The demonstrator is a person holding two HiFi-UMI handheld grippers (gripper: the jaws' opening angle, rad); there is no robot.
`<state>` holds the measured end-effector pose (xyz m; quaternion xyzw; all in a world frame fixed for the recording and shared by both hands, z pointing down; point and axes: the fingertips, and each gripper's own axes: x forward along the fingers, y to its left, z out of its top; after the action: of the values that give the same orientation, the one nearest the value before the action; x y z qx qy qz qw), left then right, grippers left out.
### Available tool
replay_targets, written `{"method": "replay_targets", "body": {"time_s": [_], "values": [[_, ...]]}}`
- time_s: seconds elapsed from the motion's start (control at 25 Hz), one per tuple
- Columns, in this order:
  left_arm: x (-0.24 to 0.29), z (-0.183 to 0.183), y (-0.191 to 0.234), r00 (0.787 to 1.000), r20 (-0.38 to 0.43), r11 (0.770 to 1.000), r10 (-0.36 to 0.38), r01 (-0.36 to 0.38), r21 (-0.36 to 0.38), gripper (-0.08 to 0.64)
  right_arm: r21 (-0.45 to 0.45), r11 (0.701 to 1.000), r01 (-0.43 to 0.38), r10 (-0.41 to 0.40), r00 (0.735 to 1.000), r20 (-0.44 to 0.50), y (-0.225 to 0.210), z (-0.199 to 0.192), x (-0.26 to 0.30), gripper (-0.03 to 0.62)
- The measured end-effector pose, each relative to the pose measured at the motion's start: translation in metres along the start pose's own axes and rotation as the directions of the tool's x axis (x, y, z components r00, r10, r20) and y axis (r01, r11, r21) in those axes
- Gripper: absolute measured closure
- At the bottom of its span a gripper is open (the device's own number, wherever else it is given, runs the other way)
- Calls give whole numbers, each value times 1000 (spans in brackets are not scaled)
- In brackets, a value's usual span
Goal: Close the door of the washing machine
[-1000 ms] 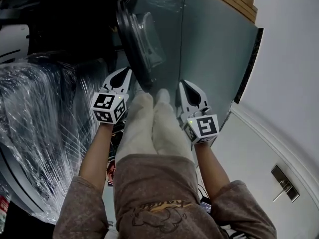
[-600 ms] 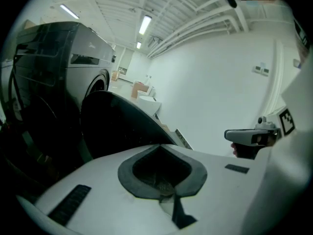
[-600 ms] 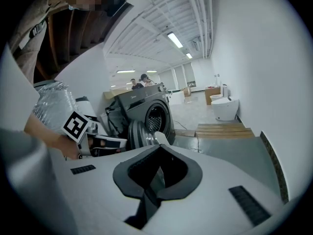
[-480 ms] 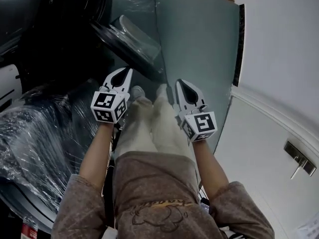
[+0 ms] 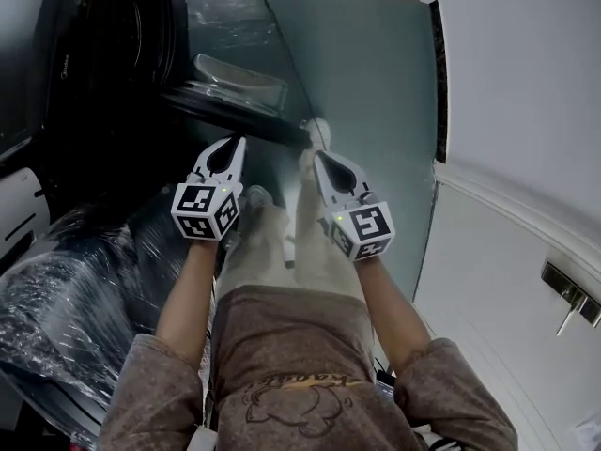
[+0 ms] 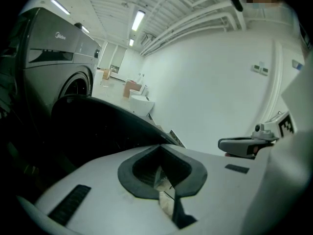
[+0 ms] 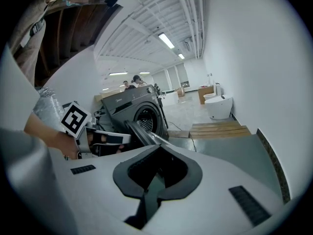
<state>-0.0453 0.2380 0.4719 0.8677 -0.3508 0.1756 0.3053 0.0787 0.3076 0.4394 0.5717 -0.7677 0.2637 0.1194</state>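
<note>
Dark washer (image 5: 94, 54) is sitting at the head view's upper left, its door (image 5: 235, 97) standing open toward upper centre. Left gripper (image 5: 240, 143) is hovering just below the door, jaws together, empty. Right gripper (image 5: 317, 157) is hovering beside it, jaws together, empty.

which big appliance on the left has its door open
The bare dark washing machine farther ahead, its door swung out; the nearer one is plastic-wrapped.

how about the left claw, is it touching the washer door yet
Cannot tell. In the head view the left claw ends right at the door rim, perhaps above it. The right gripper view shows them just as close, no plain gap or contact.
</note>
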Motion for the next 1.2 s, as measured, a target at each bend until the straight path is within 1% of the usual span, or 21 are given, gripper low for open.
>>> {"method": "replay_targets", "body": {"time_s": [0.16, 0.44, 0.56, 0.76, 1.0, 1.2], "values": [[24, 20, 0, 1000, 16, 1000, 18, -19, 13, 558, 0, 999, -36, 36, 999, -7, -21, 13, 26, 600], [60, 49, 6, 995, 4, 995, 99, -99, -17, 558, 10, 995, -99, 99, 993, -57, -68, 37, 53, 600], [76, 63, 10, 990, 5, 988, 144, -143, -54, 558, 17, 992, -122, 123, 990, -73, -94, 51, 70, 600], [96, 84, 20, 974, 27, 969, 226, -222, -111, 558, 18, 982, -188, 189, 975, -116, -126, 62, 109, 600], [119, 112, 37, 958, 65, 952, 279, -267, -154, 558, 2, 967, -255, 252, 955, -155, -138, 74, 160, 600], [136, 135, 55, 954, 90, 945, 287, -267, -189, 558, -20, 958, -287, 279, 943, -180, -138, 90, 207, 600]]}}
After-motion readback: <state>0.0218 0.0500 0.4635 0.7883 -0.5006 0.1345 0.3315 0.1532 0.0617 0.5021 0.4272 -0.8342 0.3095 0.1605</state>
